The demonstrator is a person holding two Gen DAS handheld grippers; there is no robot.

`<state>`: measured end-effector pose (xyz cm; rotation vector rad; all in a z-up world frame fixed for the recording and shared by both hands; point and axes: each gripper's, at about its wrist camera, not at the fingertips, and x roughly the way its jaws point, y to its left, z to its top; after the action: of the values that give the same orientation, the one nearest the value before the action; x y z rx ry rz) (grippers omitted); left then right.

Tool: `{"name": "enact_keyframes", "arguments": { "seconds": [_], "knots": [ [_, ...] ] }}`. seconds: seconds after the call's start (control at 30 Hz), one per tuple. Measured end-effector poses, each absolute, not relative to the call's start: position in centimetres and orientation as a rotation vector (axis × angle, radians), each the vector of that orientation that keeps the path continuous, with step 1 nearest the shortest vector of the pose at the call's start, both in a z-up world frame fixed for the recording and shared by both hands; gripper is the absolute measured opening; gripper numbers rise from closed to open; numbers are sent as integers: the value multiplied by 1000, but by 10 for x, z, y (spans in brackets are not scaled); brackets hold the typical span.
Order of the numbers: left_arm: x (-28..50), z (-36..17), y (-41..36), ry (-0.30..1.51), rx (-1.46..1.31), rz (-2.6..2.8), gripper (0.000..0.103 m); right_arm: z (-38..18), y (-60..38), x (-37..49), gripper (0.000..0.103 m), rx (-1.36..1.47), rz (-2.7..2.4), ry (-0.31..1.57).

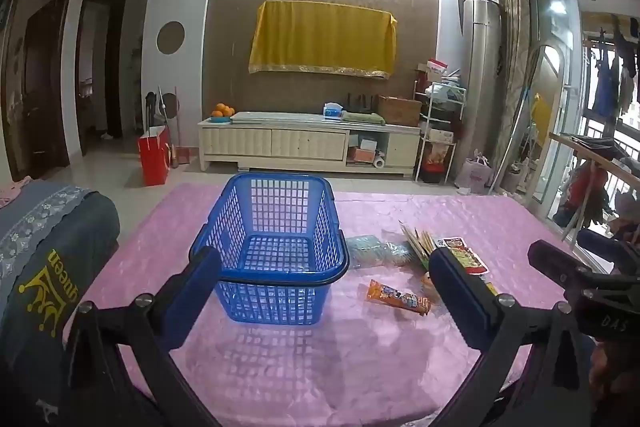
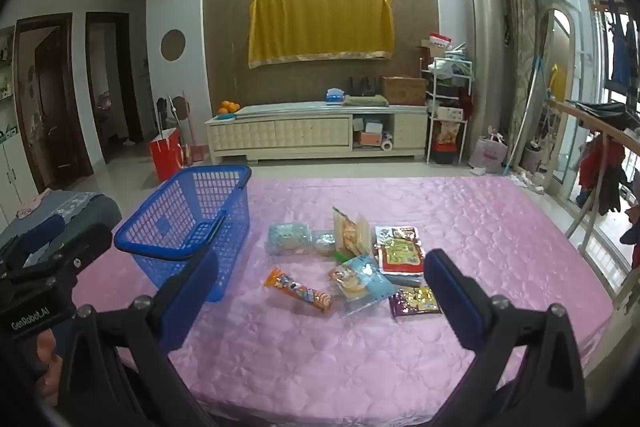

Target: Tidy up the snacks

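Observation:
An empty blue plastic basket [image 1: 276,223] stands on the pink quilted table [image 1: 320,367]; it also shows in the right wrist view [image 2: 188,211]. Several snack packets lie to its right: an orange tube-shaped pack [image 2: 298,290], a light blue bag [image 2: 362,281], a purple-and-gold sachet [image 2: 416,301], a red-and-green pack [image 2: 402,253], a tan bag [image 2: 352,231] and clear packs [image 2: 288,239]. My left gripper [image 1: 320,291] is open and empty, just in front of the basket. My right gripper [image 2: 320,291] is open and empty, above the table in front of the snacks.
A grey cushion with yellow print [image 1: 44,267] lies at the table's left edge. Beyond the table are a cream TV cabinet [image 1: 308,143], a red bag on the floor [image 1: 154,161] and a cluttered rack [image 1: 440,115]. The other gripper's body shows at the right [image 1: 592,291].

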<state>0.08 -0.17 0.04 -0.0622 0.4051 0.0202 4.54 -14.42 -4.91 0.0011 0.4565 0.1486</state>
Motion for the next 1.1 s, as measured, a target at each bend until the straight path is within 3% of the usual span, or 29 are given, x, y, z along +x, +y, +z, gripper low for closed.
{"name": "enact_keyframes", "arguments": {
  "seconds": [1.1],
  "knots": [
    [-6,0,-4,430,-77,-35,103,-50,-135,42,103,-24,172,496]
  ]
}}
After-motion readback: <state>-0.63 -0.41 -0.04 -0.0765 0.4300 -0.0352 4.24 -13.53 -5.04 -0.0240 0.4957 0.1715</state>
